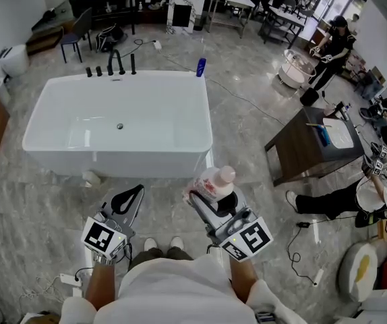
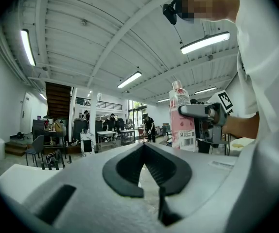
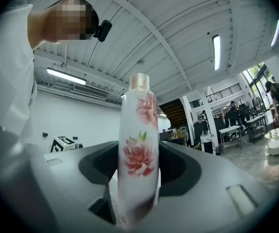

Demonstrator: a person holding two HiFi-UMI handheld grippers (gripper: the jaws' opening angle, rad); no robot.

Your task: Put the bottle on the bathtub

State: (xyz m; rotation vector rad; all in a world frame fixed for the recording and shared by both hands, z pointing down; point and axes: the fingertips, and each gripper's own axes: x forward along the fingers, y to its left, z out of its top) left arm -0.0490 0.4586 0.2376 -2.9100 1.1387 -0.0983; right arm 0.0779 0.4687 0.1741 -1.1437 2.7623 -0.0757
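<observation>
A white bottle [image 1: 214, 184] printed with pink flowers and topped by a pink cap stands upright between the jaws of my right gripper [image 1: 205, 198], which is shut on it. In the right gripper view the bottle [image 3: 138, 154] fills the gap of that gripper [image 3: 138, 178]. The white bathtub [image 1: 207, 113] lies ahead on the marble floor, a short way beyond both grippers. My left gripper [image 1: 137, 190] is at lower left, shut and holding nothing; its tips [image 2: 143, 145] meet. The left gripper view also catches the bottle [image 2: 182, 118] held in the right gripper [image 2: 202, 113].
A blue bottle [image 1: 201, 67] stands on the tub's far right corner, black faucet fittings [image 1: 116, 63] on its far rim. A brown table [image 1: 301, 147] is at the right with a seated person [image 1: 375, 187] beyond it. Cables [image 1: 301, 248] trail across the floor.
</observation>
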